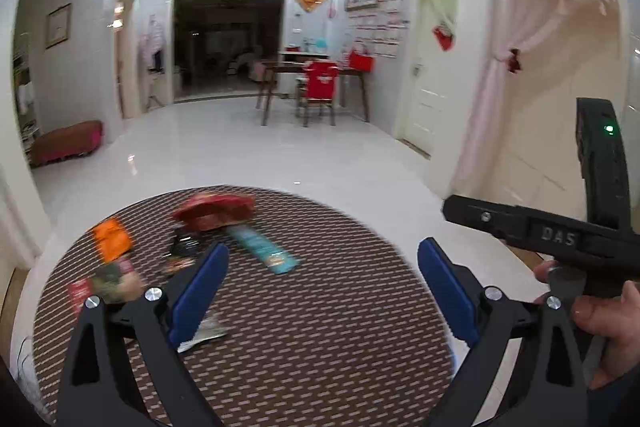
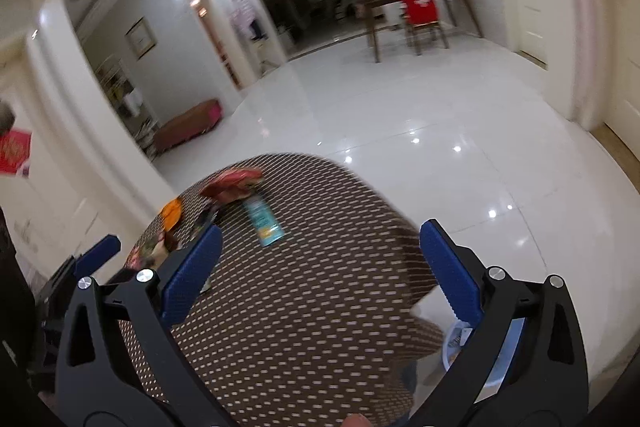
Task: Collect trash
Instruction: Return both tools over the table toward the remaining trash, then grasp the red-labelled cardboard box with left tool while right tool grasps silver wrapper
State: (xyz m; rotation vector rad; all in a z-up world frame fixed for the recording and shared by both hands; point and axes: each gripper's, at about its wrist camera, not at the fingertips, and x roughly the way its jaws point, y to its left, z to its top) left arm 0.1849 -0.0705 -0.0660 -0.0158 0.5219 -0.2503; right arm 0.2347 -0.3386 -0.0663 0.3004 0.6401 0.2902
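- The left gripper (image 1: 320,291) hangs over the near part of a round table (image 1: 304,347) covered in a brown woven mat, its blue pads spread wide with nothing between them
- The right gripper (image 2: 320,267) is likewise spread wide and empty, above the table's near right edge; in the left wrist view its black body is held by a hand (image 1: 600,319) at the right
- Trash lies in a loose cluster on the far left of the table: a crumpled red wrapper (image 1: 216,211), a teal packet (image 1: 264,251) just in front of it, an orange wrapper (image 1: 112,239) to the left, a small dark wrapper (image 1: 182,251) between them, and a blurred reddish-green packet (image 1: 108,281) near the left finger
- A pale, silvery scrap (image 1: 204,333) lies just beside the left gripper's left pad
- On the floor below the table's right edge stands a light blue bin (image 2: 500,359), mostly hidden by the right finger; something pale seems to lie inside, though the view is too blocked to be sure
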